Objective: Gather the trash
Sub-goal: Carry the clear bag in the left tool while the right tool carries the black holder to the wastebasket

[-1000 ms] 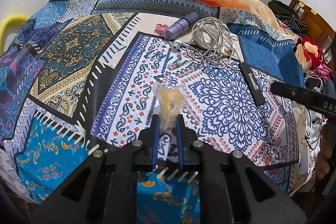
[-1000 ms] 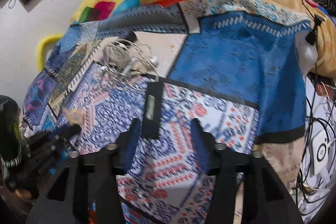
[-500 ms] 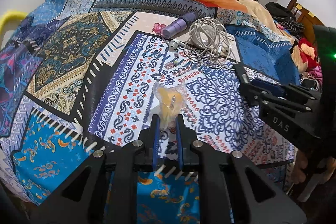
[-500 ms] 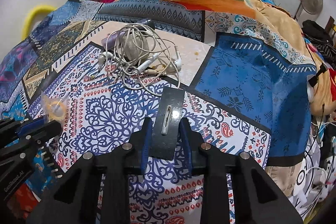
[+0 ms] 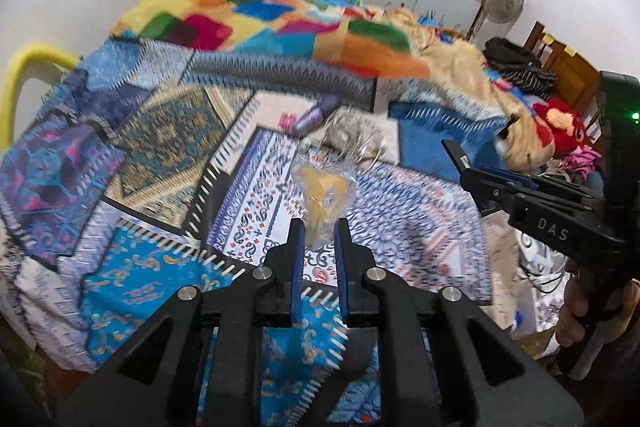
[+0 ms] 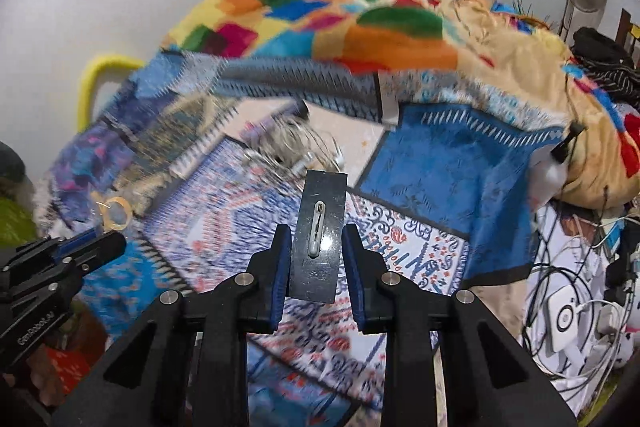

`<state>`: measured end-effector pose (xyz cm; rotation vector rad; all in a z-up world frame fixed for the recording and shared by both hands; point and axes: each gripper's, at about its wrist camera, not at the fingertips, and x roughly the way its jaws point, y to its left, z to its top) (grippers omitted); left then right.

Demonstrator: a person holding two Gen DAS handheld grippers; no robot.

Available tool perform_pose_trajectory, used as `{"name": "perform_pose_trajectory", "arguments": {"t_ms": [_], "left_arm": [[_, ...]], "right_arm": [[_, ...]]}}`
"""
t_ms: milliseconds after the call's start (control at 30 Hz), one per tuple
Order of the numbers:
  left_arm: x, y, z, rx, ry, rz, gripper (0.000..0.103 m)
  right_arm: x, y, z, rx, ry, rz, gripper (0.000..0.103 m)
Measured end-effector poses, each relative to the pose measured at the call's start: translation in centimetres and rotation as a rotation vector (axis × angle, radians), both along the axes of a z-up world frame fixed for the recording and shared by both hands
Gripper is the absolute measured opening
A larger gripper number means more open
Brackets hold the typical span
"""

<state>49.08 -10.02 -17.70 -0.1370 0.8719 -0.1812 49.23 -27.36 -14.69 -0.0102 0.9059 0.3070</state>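
My left gripper [image 5: 319,227] is shut on a clear plastic wrapper with yellow inside [image 5: 323,193] and holds it up above the patterned bedspread [image 5: 168,163]. The wrapper also shows in the right wrist view [image 6: 112,213], in the left gripper [image 6: 100,241]. My right gripper [image 6: 314,235] is shut on a flat black card with a small white piece on it [image 6: 320,227], lifted off the bed. In the left wrist view the right gripper [image 5: 466,167] holds the card's edge [image 5: 452,149] at the right.
A tangle of white cables [image 5: 352,139] and a purple cylinder [image 5: 316,115] lie on the bed. A colourful blanket [image 5: 280,23] is heaped behind. Cables and chargers [image 6: 576,303] hang at the bed's right edge. A yellow rail [image 5: 24,71] is at the left.
The right gripper closed on the black card and lifted it off the bed. Both grippers have risen and tilted up, showing more of the room. The left keeps its wrapper.
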Motion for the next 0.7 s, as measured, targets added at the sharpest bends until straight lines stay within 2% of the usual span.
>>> {"name": "perform_pose_trajectory", "arguments": {"t_ms": [200,433,700], "left_arm": [[-4.7,0.4,5.8,0.009,-0.091,0.014,0.013],[-11.5,1.8,11.2,0.019,-0.186,0.043,0.013],[-18.8,4.3,13.8,0.036,-0.243,0.095,0.013]], "right_arm": [[-4.4,0.2,6.4,0.042,-0.103,0.010,0.024],[-9.9,1.1,11.3,0.084,-0.192,0.040,0.024],[-15.8,3.4,14.5,0.105,-0.252,0.112,0.024]]}}
